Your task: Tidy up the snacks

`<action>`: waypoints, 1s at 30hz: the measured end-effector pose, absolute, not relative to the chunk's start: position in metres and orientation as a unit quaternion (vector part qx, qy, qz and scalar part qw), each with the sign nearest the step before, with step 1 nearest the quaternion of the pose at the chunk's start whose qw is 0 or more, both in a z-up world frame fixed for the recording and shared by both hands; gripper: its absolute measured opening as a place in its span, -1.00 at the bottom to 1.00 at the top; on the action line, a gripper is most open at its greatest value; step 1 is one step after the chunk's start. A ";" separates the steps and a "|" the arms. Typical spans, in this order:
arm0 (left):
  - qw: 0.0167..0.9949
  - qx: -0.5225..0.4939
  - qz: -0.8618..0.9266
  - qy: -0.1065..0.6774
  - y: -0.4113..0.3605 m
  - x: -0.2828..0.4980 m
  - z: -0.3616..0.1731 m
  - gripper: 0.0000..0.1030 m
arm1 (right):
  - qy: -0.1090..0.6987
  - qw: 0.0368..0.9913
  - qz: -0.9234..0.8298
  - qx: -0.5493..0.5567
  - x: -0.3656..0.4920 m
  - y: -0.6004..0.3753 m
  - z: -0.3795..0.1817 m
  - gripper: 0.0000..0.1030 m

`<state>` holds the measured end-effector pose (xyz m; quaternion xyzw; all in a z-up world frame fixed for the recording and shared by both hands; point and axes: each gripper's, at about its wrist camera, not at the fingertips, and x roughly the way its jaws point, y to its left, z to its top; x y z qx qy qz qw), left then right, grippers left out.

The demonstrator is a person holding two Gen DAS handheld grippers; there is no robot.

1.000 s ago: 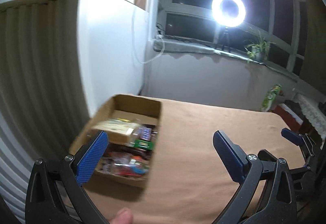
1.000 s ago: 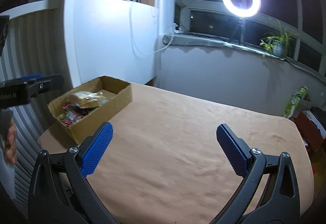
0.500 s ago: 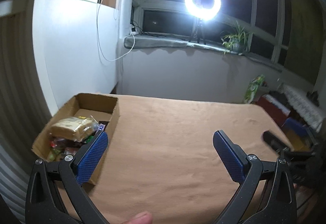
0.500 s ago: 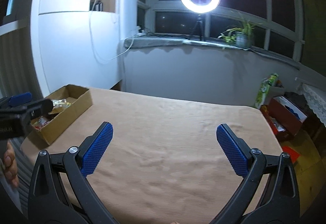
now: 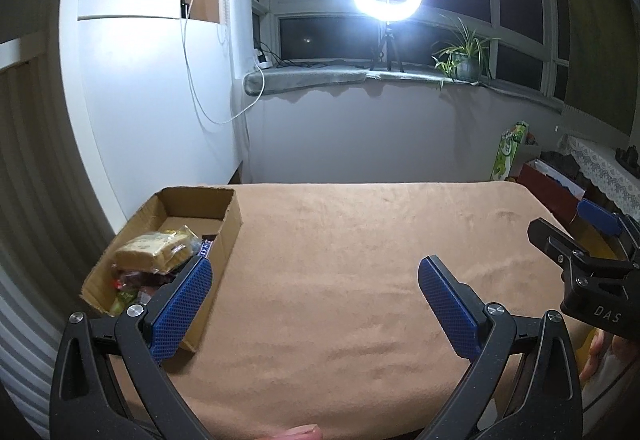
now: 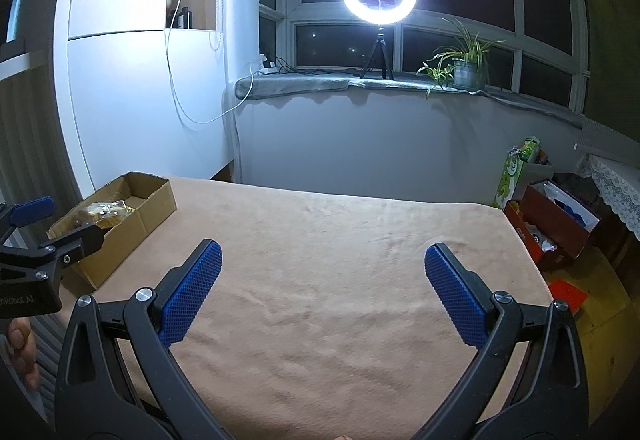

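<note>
While both grippers stay wide, empty, left gripper (image 5: 314, 280) has swung right off snack box (image 5: 168, 240).

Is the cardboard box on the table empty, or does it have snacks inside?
Not empty. The cardboard box holds several snack packets in its near part; its far end shows bare bottom.

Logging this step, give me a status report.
Left tool and right tool open, empty. Snacks in the cardboard box, table's left edge. Nothing in the way.
</note>
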<state>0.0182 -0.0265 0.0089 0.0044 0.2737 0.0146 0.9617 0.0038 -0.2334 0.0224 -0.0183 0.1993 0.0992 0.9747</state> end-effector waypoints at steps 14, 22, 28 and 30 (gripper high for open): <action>0.960 -0.006 0.021 0.280 -0.023 0.013 0.007 0.99 | 0.201 0.974 0.101 -0.021 0.003 -0.226 0.023 1.00; 0.960 -0.004 0.022 0.280 -0.022 0.014 0.006 0.99 | 0.202 0.974 0.102 -0.023 0.003 -0.225 0.023 1.00; 0.960 -0.004 0.022 0.281 -0.022 0.014 0.006 0.99 | 0.202 0.974 0.102 -0.023 0.002 -0.224 0.023 1.00; 0.960 -0.003 0.022 0.281 -0.022 0.014 0.006 0.99 | 0.202 0.974 0.102 -0.023 0.003 -0.225 0.023 1.00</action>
